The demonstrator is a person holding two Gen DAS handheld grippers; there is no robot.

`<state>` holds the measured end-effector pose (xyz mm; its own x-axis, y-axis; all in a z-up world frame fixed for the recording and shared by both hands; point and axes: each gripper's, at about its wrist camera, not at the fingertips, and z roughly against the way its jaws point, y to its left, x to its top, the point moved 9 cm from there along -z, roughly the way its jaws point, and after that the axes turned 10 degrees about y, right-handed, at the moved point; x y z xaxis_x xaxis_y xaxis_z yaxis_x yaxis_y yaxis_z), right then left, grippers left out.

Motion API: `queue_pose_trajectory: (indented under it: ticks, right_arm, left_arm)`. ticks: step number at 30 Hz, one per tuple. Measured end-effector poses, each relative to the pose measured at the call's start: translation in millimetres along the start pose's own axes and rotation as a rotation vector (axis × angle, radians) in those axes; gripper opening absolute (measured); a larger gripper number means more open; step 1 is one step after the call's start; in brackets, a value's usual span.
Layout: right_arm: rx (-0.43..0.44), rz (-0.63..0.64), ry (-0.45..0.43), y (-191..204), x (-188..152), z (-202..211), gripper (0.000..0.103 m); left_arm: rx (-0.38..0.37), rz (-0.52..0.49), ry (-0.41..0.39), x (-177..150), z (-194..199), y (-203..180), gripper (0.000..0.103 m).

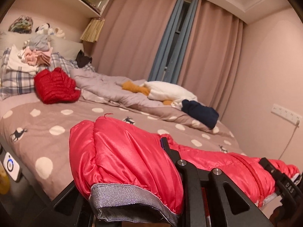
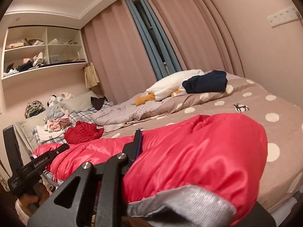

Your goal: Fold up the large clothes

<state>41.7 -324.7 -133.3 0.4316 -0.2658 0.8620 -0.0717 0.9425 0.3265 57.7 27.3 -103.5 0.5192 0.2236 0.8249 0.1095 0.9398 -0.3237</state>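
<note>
Polka-dot bed cover [image 1: 56, 130], plaid pillow [image 1: 17, 79], white plush toy [image 2: 170, 87], pink curtains [image 1: 136, 37], wall shelves [image 2: 45, 47]

Red puffer jacket [image 1: 132, 151] smothers both grippers' fingertips; its lower half runs off the frame, shelf clutter [image 2: 28, 64] too small to tell.

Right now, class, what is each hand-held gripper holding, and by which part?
Both grip the same pink-red puffer jacket: the left hand-held gripper and the right hand-held gripper are each shut on it close to a grey-cuffed sleeve end.
</note>
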Motion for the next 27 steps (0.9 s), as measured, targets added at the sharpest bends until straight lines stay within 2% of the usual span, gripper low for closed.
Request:
queue_pose_trajectory:
  ticks: [4,9,15,22,27]
  right_arm:
    - [-0.021,-0.012,0.029,-2,1,-12,0.017]
    - [-0.048,0.027,0.015,1,20,-33,0.018]
    - [-0.070,-0.017,0.056,-12,34,-78,0.019]
    - [-0.143,-0.037,0.078,-28,43,-119,0.019]
    - [-0.150,-0.098,0.128,-39,38,-141,0.019]
  left_arm:
    - [0.001,-0.014,0.000,6,-8,-3,0.021]
    - [0.005,-0.024,-0.012,24,-30,-3,0.021]
    - [0.028,-0.024,0.053,35,-76,2,0.021]
    - [0.064,-0.106,0.093,47,-119,-11,0.021]
    - [0.064,-0.074,0.129,41,-135,-6,0.021]
